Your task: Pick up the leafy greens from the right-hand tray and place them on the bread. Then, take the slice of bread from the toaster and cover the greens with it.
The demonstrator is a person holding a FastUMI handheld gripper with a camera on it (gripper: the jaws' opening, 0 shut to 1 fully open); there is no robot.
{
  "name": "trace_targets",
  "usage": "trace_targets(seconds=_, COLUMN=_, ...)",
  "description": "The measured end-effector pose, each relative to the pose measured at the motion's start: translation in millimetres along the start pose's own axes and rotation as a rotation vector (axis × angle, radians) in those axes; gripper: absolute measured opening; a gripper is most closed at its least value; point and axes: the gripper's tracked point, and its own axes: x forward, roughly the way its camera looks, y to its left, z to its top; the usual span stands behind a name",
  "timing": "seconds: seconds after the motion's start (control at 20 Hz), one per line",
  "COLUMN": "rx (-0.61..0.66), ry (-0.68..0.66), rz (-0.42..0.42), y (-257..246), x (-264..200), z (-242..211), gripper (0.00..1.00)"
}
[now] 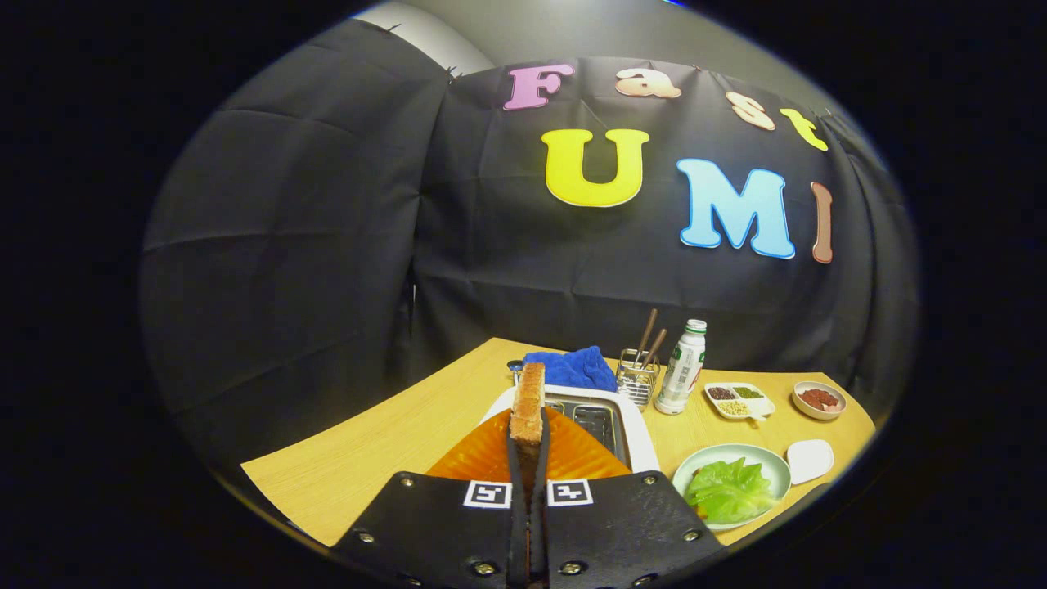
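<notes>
I hold a browned bread slice (528, 402) on edge, gripper (527, 442) fingers clenched on it.
Above the white toaster (634, 425), the thin-edge grip may slip; the green lettuce leaf (728, 489) lies on a pale plate (777, 465) right of it.

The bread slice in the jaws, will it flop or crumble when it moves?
The bread slice stands upright above the gripper, so it is probably stiff, toasted. Held only by its lower edge between the shut jaws, it might crumble if squeezed harder. It looks light, so a quick swing could tilt it.

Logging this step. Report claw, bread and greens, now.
Claw shut on bread slice, held upright above the toaster. Greens on the pale green plate, beside the claw, uncovered. Nothing seen blocking the way across.
</notes>
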Motion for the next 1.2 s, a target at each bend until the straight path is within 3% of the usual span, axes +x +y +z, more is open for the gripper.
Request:
trace_targets(seconds=0.5, rx=0.053, ry=-0.087, rz=0.054, y=-14, x=-25, z=58, gripper=0.02)
trace_targets(seconds=0.8, rx=0.069, ry=-0.129, rz=0.038, y=-43, x=-44, z=81, gripper=0.02)
trace_targets(seconds=1.2, rx=0.057, ry=-0.167, rz=-0.084, y=-127, x=-67, z=78, gripper=0.02)
